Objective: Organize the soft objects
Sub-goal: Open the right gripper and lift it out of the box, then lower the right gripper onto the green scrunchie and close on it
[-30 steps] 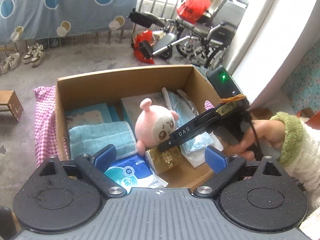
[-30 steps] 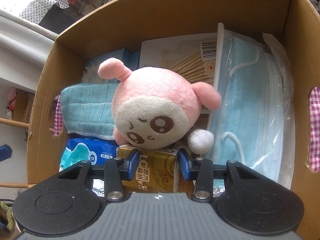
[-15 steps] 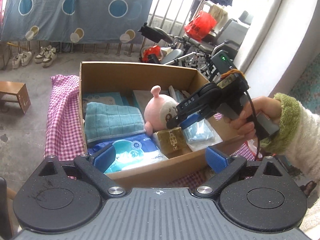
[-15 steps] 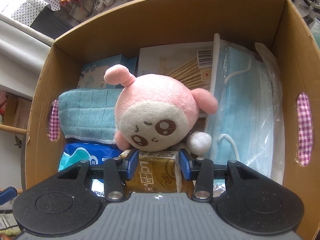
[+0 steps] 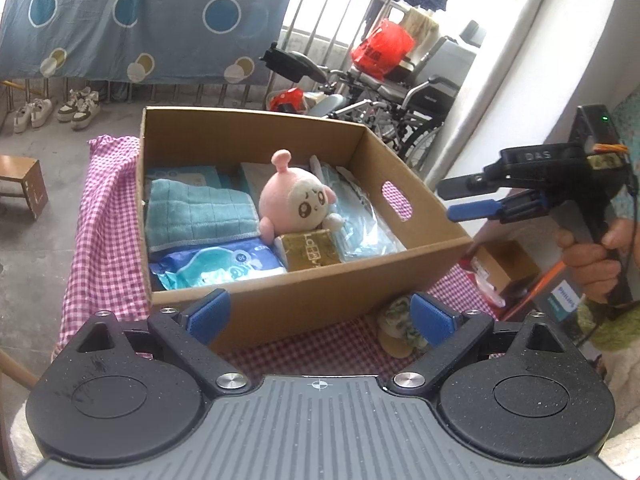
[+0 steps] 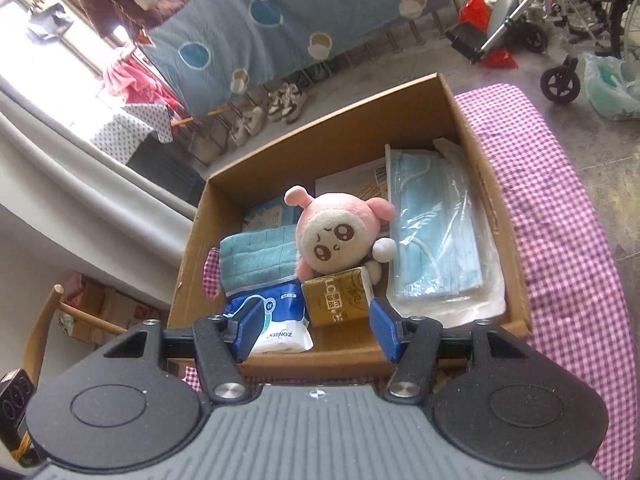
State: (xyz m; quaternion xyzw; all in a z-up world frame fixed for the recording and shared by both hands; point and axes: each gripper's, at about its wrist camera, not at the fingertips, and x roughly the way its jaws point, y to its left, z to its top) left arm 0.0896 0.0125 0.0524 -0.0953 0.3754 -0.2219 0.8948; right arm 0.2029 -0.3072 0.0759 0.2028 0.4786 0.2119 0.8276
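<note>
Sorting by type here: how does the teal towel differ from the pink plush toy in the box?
The teal towel is folded flat with a grid texture; the pink plush toy is rounded, with a face. The towel lies along the box's left wall; the toy sits upright mid-box. Both are soft and rest inside the cardboard box.

A blue cloth with round patches (image 5: pixel 132 20) hangs at eleven o'clock, with pale sneakers (image 5: pixel 80 106) on the floor below it. A wheelchair (image 5: pixel 404 92) with a red bag (image 5: pixel 380 50) stands at one o'clock, a small wooden stool (image 5: pixel 22 186) at nine.
</note>
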